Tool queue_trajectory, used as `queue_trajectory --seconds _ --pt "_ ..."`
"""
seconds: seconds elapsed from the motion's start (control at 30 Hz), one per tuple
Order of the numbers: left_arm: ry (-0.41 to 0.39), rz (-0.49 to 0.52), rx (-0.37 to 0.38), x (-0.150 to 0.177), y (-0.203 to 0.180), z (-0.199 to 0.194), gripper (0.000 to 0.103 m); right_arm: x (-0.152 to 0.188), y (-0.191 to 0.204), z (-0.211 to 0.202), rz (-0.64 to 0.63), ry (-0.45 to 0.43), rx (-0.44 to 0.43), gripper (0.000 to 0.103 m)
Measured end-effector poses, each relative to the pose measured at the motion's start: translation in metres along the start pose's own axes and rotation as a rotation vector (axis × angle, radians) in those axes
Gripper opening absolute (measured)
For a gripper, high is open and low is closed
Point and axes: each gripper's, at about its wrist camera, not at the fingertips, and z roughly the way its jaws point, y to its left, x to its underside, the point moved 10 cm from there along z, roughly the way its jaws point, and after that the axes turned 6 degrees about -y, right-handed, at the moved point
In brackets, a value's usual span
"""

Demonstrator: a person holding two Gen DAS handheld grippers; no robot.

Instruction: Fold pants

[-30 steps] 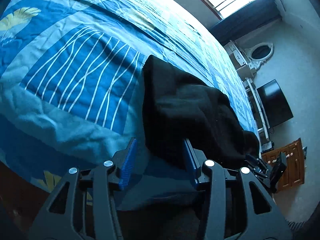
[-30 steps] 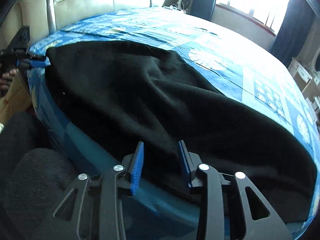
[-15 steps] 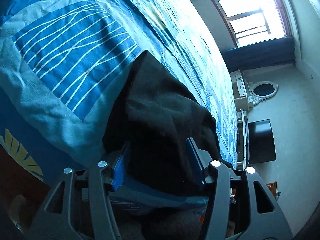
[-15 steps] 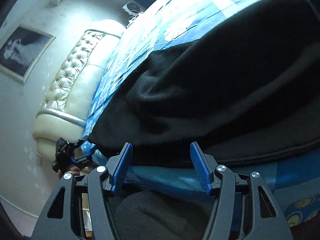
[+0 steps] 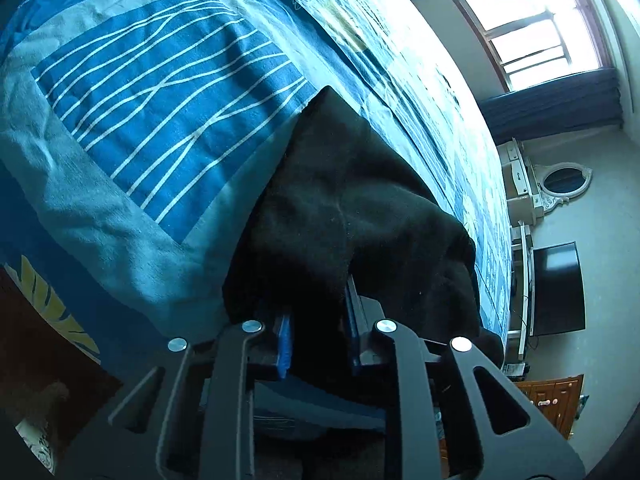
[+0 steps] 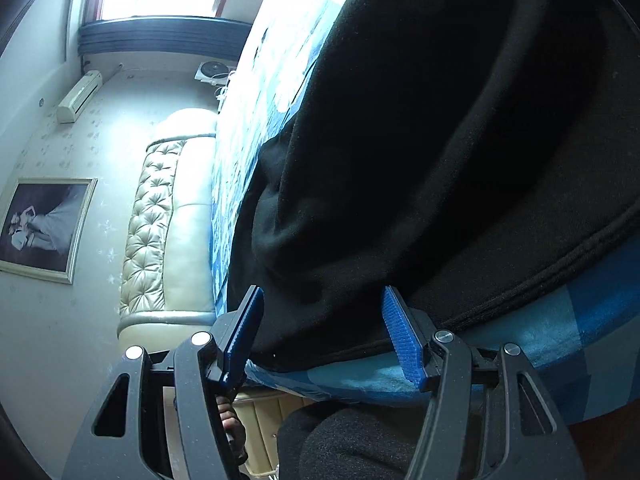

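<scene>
Daylight from a bright window (image 5: 532, 28) falls across a wide bed covered by a blue patchwork bedspread with white wavy lines (image 5: 168, 120), on which the black fleece pants (image 5: 360, 200) are spread near the bed's near edge. At the left, in the left wrist view, one end of the pants is seen bunched over the edge of the bedspread, and the left gripper (image 5: 318, 330) is being closed on it: its blue pads stand narrowly apart, dark cloth is gathered between them, and the pads appear pressed onto that fold. Further right in that view, a dark flat screen (image 5: 558, 288) and a white oval mirror (image 5: 564, 180) are seen against the far wall. In the right wrist view, a cream tufted headboard (image 6: 160, 216) and a framed picture (image 6: 44, 228) are seen at the left, and the pants fill the right, their stitched hem (image 6: 520, 288) lying along the blue cover. The right gripper (image 6: 324, 336) is held roughly half open, its pads either side of a hanging lobe of cloth but not pressing it. For the step in hand, judged to be gripping both ends before a fold, the right pads would best be closed on the hem through all the layers, level with the left grip, so that the cloth is lifted evenly.
</scene>
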Motion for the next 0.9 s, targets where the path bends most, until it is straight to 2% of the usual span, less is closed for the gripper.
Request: queue_trajectory --seconds 0.2,0.3,0.33,0.37,0.4,0.53,0.57,0.6,0.7,0.77,0.83,0.9 --pt "-0.003 0.031 -0.022 -0.001 -0.001 0.001 0.02 -0.008 -0.004 0.016 0.016 -0.043 0.027 0.06" --pt "-0.005 0.051 -0.038 -0.001 -0.004 0.0 0.02 -0.013 -0.008 0.022 0.021 -0.067 0.044 0.038" --pt "-0.005 0.054 -0.04 -0.002 -0.006 0.0 0.02 -0.015 -0.008 0.024 0.031 -0.065 0.042 0.023" --pt "-0.007 0.058 -0.043 -0.002 -0.007 -0.002 0.02 -0.017 -0.007 0.023 0.036 -0.066 0.033 0.014" --pt "-0.009 0.061 -0.044 -0.003 -0.008 -0.004 0.02 -0.019 -0.002 0.021 0.022 -0.07 0.028 0.01" --pt "0.001 0.08 -0.028 0.003 -0.015 -0.014 0.019 -0.019 0.03 -0.002 -0.139 -0.092 0.01 0.009" --pt "0.005 0.094 -0.028 0.007 -0.016 -0.016 0.011 -0.018 0.035 -0.009 -0.173 -0.097 0.007 0.009" --pt "0.013 0.115 -0.037 0.01 -0.016 -0.016 0.01 -0.015 0.037 -0.015 -0.196 -0.097 0.007 0.009" --pt "0.036 0.155 -0.066 0.022 -0.007 -0.013 0.01 -0.009 0.018 -0.016 -0.225 -0.076 0.056 0.009" --pt "0.05 0.164 -0.076 0.026 0.0 -0.007 0.01 -0.007 -0.006 -0.008 -0.192 -0.049 0.1 0.008" --pt "0.054 0.149 -0.059 0.026 0.004 -0.004 0.01 -0.006 -0.028 0.0 -0.168 -0.031 0.136 0.008" --pt "0.056 0.136 -0.041 0.025 0.006 -0.004 0.01 -0.007 -0.033 0.003 -0.175 -0.031 0.137 0.007"
